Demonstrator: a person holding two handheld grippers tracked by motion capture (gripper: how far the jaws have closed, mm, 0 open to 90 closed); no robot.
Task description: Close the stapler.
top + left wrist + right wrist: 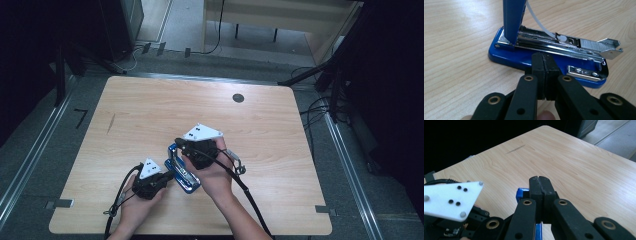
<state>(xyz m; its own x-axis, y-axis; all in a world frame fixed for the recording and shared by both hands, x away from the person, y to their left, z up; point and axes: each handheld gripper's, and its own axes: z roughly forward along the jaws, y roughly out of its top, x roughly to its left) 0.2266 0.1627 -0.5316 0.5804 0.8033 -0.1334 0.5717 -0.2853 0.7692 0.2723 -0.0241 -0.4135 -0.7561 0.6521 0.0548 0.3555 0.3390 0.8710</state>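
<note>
One blue stapler [181, 170] near counter [150, 115] front centre, opened: base flat, long axis running near-to-far, lid raised upright at hinge end. Left gripper [545, 65] jaws closed, tips against base edge. Right gripper [541, 188] jaws pinched on blue lid.

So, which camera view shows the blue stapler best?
The left gripper view: the stapler lies open, its metal staple channel plain. The high view shows it small between both hands; the right gripper view shows a blue sliver behind the jaws.
</note>
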